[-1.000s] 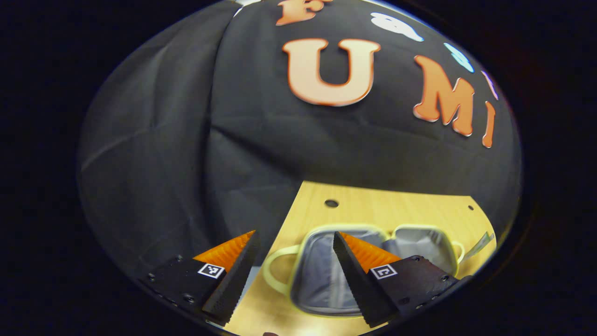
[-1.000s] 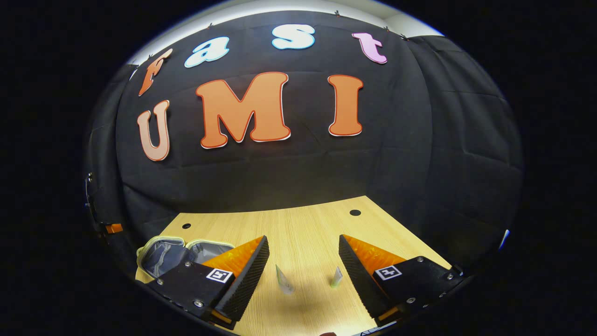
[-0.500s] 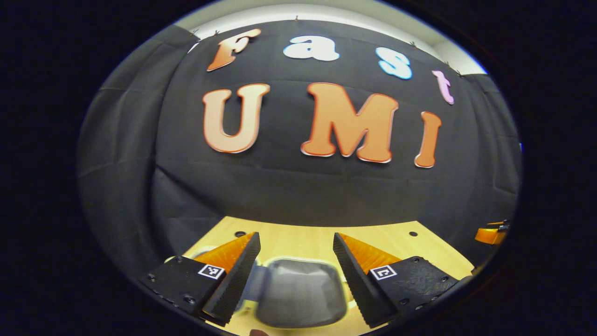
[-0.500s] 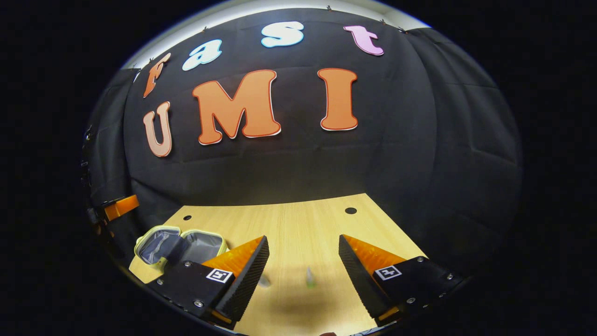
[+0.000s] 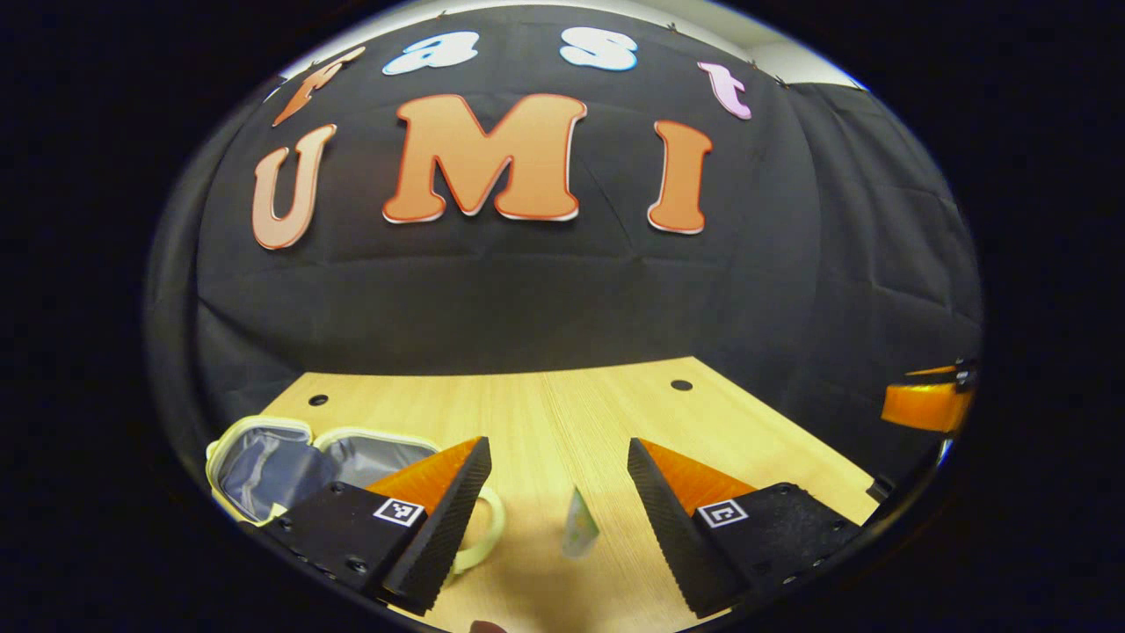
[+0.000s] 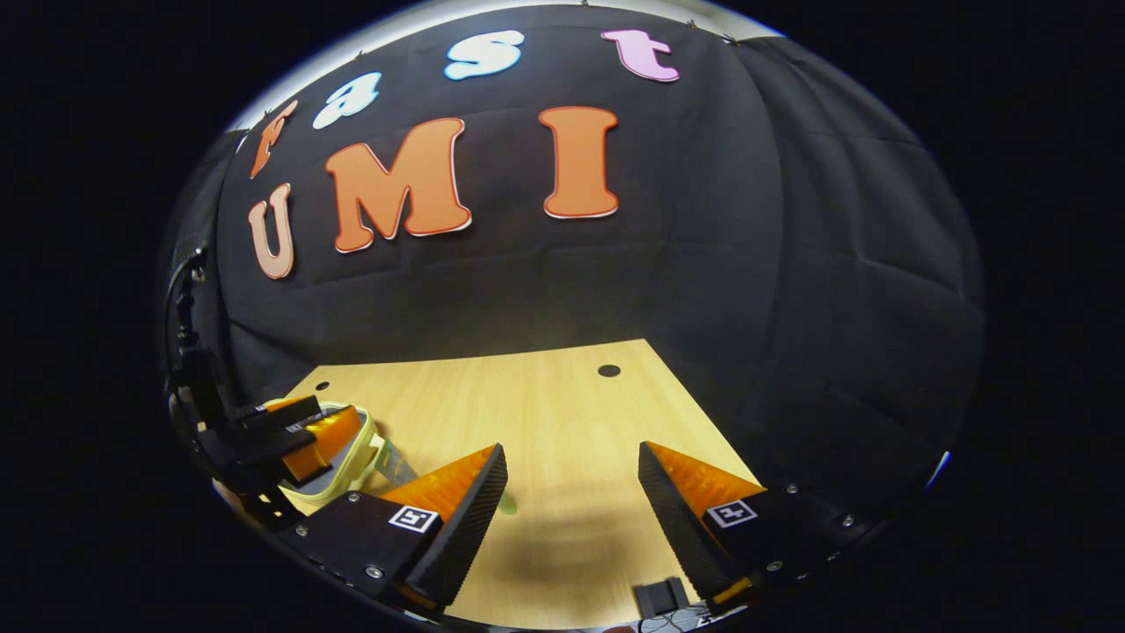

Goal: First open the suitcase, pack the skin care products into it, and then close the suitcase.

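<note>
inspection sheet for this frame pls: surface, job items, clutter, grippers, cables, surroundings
Surface: light wooden table, round holes near the far edge.
Job's things: pale-yellow suitcase with grey lining, lying open; small pale skin-care sachet on the table between the left gripper's fingers, untouched.
Clutter: small black block at the table's near edge.
Grippers: left gripper open; right gripper open, holding nothing.
Cables: thin wires by the black block.
Surroundings: black cloth wall.
</note>
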